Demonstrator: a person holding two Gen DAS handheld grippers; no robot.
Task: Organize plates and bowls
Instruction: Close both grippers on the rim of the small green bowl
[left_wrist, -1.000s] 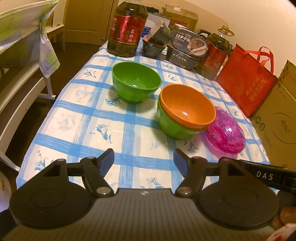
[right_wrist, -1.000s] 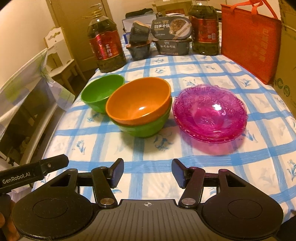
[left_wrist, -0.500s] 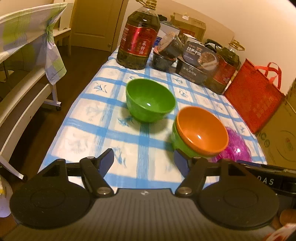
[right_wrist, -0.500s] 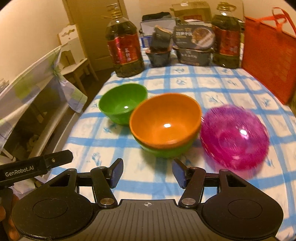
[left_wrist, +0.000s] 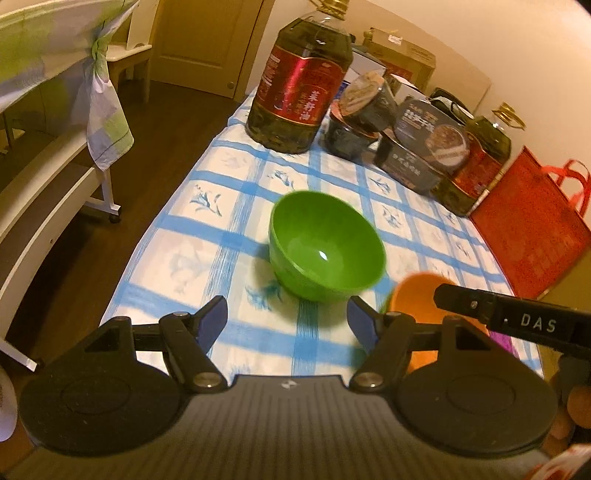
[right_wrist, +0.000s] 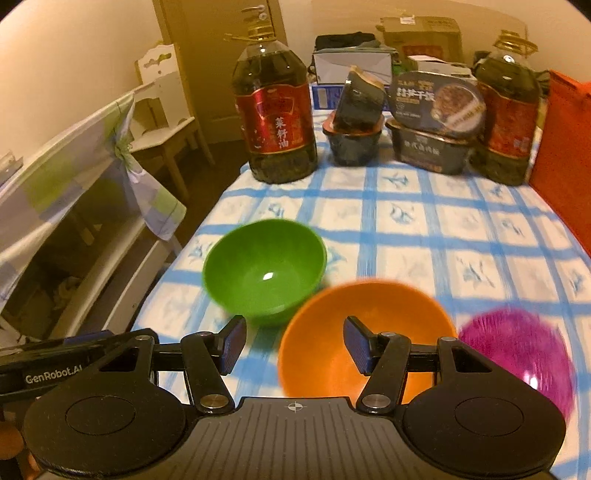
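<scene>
A single green bowl (left_wrist: 327, 251) (right_wrist: 264, 271) stands upright on the blue-checked tablecloth (left_wrist: 207, 236). To its right an orange bowl (right_wrist: 364, 349) (left_wrist: 417, 291) sits nested in another green bowl, mostly hidden. Stacked pink glass plates (right_wrist: 517, 354) lie right of that. My left gripper (left_wrist: 287, 323) is open and empty, just short of the single green bowl. My right gripper (right_wrist: 293, 343) is open and empty above the orange bowl's near-left rim.
Two large oil bottles (right_wrist: 275, 122) (right_wrist: 508, 118), dark food tubs (right_wrist: 352, 127) and boxed meals (right_wrist: 437, 123) line the table's far end. A red bag (left_wrist: 532, 229) stands at the right edge. A white bench with a cloth (left_wrist: 55, 173) stands left of the table.
Both grippers have moved forward and left over the table. The green bowl now sits centred ahead of the left gripper, and the orange bowl lies under the right gripper. Jaws stayed open.
</scene>
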